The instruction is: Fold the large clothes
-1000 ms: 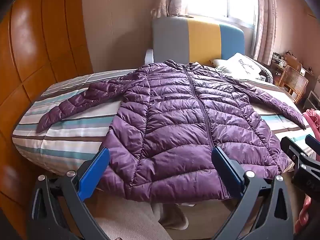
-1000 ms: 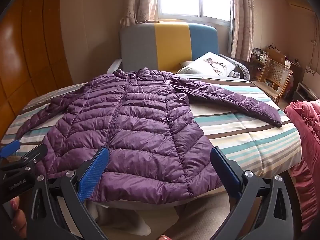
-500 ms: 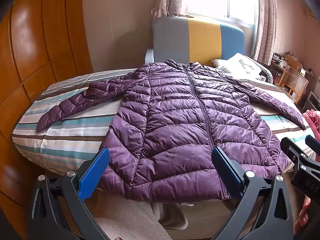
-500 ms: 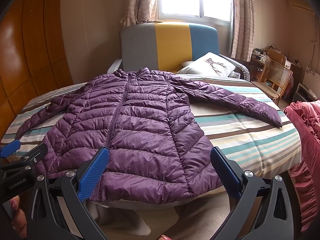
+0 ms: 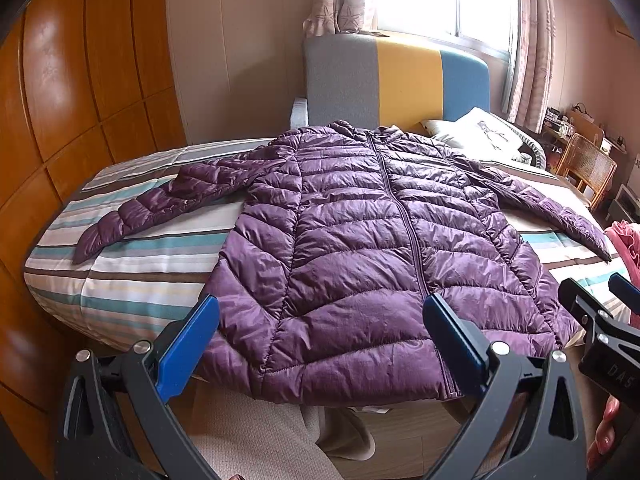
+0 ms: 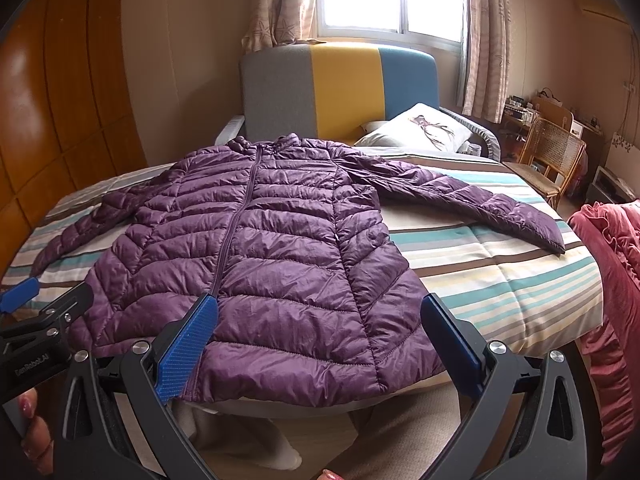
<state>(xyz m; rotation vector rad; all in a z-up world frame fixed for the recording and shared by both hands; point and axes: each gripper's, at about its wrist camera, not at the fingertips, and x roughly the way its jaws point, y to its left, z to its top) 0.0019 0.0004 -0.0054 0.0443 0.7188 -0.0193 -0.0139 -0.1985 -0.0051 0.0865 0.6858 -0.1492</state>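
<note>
The purple puffer jacket (image 5: pixel 372 248) lies flat and zipped on the striped bed (image 5: pixel 120 280), sleeves spread, hem hanging over the near edge. Both tools hover level just short of that hem — left tool (image 5: pixel 320 344) and right tool (image 6: pixel 320 340) side by side, blue pads spread wide, holding nothing.

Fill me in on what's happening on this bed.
A person is about to fold a purple puffer jacket, which lies zipped, front up and spread flat on the striped bedspread, both sleeves stretched out to the sides. The left hand-held gripper and the right hand-held gripper hover open near the jacket's hem at the foot of the bed. Neither holds anything, so no fold has been made yet.
</note>
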